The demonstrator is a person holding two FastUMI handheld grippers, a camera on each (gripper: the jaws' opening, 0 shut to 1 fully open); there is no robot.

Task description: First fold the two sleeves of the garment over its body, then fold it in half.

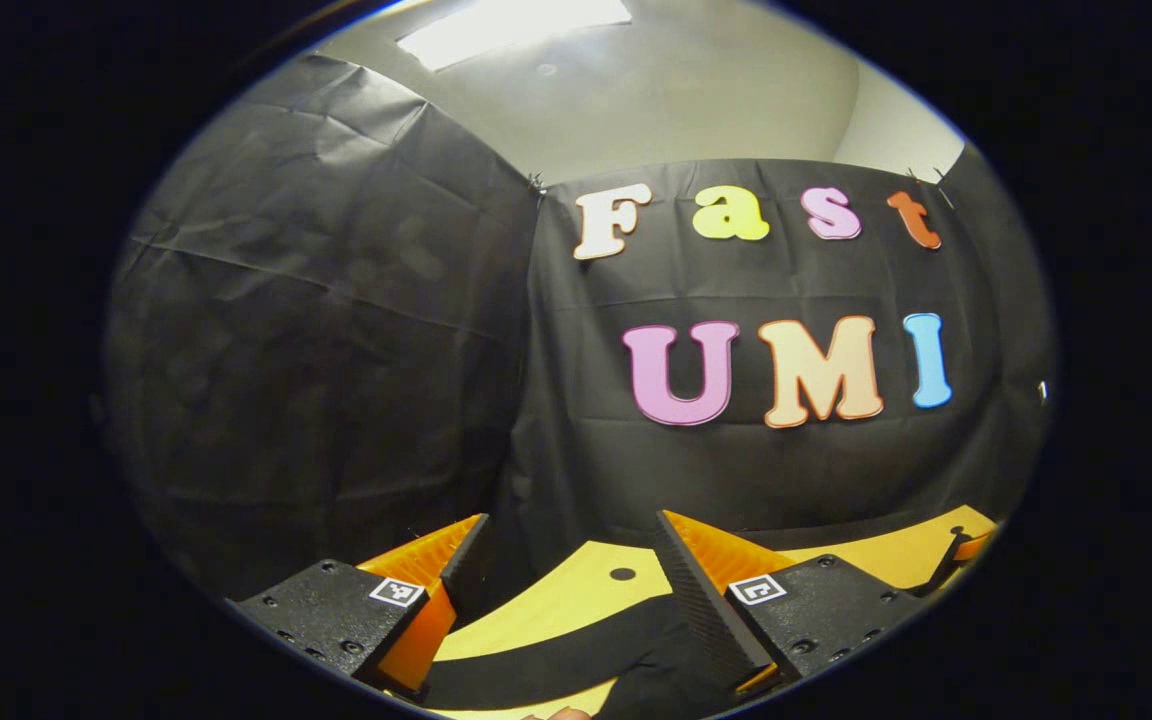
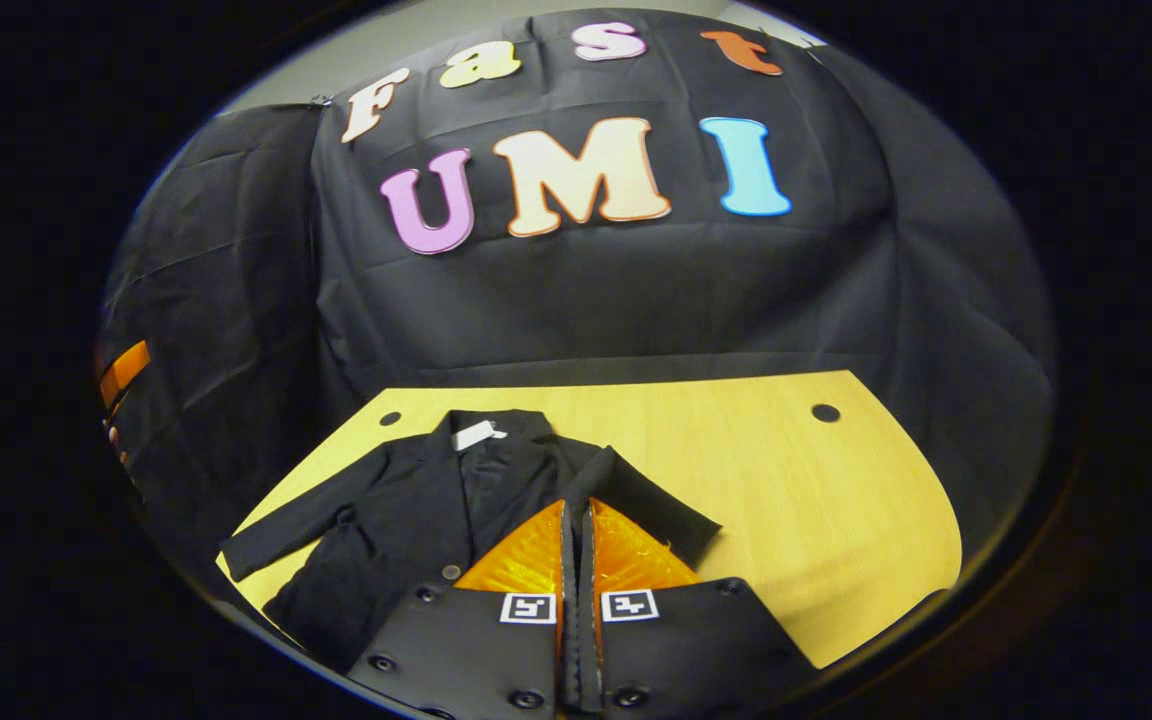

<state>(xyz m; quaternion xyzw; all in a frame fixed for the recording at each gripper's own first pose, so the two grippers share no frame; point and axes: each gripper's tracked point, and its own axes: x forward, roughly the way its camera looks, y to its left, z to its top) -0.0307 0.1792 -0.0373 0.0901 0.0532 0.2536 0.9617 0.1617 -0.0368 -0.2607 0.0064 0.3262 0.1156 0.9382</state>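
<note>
Right gripper view: garment (image 2: 416, 510) flat at desk (image 2: 836, 500) left edge, 1 sleeve folded; right gripper (image 2: 576, 520) jaws together, left gripper (image 1: 566, 560) jaws apart. Advice: pinch remaining cuff, lay across body.

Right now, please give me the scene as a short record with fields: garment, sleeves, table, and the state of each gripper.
garment: black jacket lying flat on the table, collar toward the booth wall
sleeves: left-side sleeve spread outward; other sleeve partly behind the right gripper
table: yellow wooden top
left gripper: open, holding nothing
right gripper: fingers together; whether they pinch cloth cannot be told
</note>
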